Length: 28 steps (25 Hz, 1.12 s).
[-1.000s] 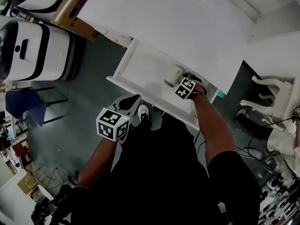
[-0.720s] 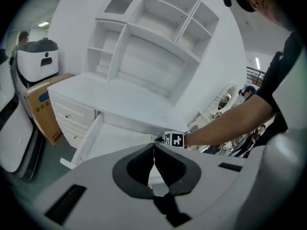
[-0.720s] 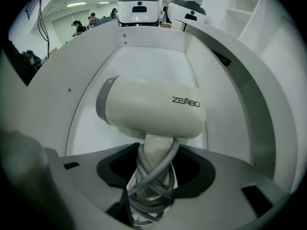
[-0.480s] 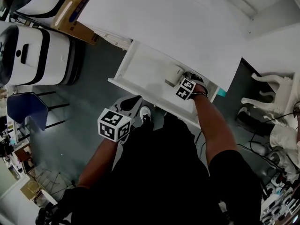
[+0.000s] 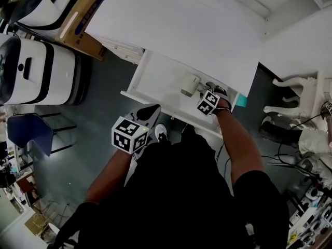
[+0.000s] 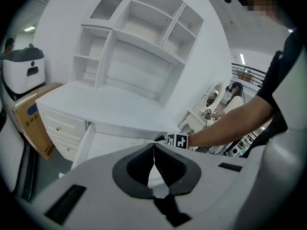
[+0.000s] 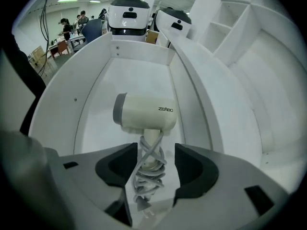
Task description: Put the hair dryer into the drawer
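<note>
Drawer (image 5: 155, 82) stands pulled out from under white desk top (image 5: 181, 25), open to above. Hair dryer (image 7: 144, 113) lies flat on the drawer floor, right of the middle, close under the desk top's edge. Cream body, grey end cap at the left in the right gripper view, brand print on its side. The handle points back at the right gripper (image 7: 152, 169), with grey cord (image 7: 149, 163) wound round it in crossing turns and the plug at the near end.

Right gripper hangs over the drawer, pointing steeply down. Its jaws have just been opening and stand wide apart. The wrapped handle lies between them, but neither pad touches it; a clear gap shows on both sides. Dryer rests on the drawer alone.

Left gripper (image 6: 154, 150) is held nearer the person, outside the drawer's near front panel and to the left. Its jaws are closed, tips meeting, nothing between them.

White shelf unit (image 6: 144, 42) rises on the far side of the desk. Cardboard box (image 5: 83, 14) and white machines (image 5: 41, 71) stand at far left; blue chair (image 5: 28, 123) is nearer, on grey floor.
</note>
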Tool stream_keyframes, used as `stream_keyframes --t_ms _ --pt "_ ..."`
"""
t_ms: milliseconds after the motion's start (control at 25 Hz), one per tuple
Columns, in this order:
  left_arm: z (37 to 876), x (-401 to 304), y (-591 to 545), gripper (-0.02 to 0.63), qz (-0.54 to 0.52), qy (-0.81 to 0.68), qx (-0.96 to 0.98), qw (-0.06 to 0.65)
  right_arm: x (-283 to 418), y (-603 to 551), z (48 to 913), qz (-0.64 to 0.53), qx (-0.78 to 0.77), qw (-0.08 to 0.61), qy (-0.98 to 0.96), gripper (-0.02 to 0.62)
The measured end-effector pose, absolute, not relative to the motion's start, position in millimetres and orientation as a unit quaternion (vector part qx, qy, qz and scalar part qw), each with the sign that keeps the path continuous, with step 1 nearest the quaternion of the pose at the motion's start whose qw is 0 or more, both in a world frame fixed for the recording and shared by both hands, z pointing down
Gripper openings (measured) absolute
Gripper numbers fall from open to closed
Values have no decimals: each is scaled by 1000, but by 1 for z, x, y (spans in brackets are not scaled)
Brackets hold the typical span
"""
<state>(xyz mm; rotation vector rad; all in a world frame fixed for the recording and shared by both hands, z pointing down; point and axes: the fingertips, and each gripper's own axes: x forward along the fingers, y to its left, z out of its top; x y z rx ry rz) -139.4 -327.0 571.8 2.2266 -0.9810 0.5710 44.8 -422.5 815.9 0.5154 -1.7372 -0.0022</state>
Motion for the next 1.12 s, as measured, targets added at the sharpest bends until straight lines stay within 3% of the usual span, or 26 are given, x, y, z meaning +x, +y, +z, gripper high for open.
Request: stream_keyframes --t_ms 240,400,520,600,880,1120 --pt "561 -144 -317 11 215 -353 861 294 44 -401 784 68 284 572 -767 232" --pt "555 -142 -306 11 214 -336 872 284 34 -387 740 155 350 471 -795 221" --pt "554 -142 -299 11 211 -326 878 279 28 -377 696 212 412 370 -805 69" --pt "552 -141 -295 11 207 -319 883 275 24 -362 668 252 435 305 -809 43" --pt "541 -133 -281 11 197 -290 899 262 16 -298 577 348 467 84 -809 26" --pt "525 -117 -272 11 181 -261 918 238 16 -261 539 341 471 34 -813 25"
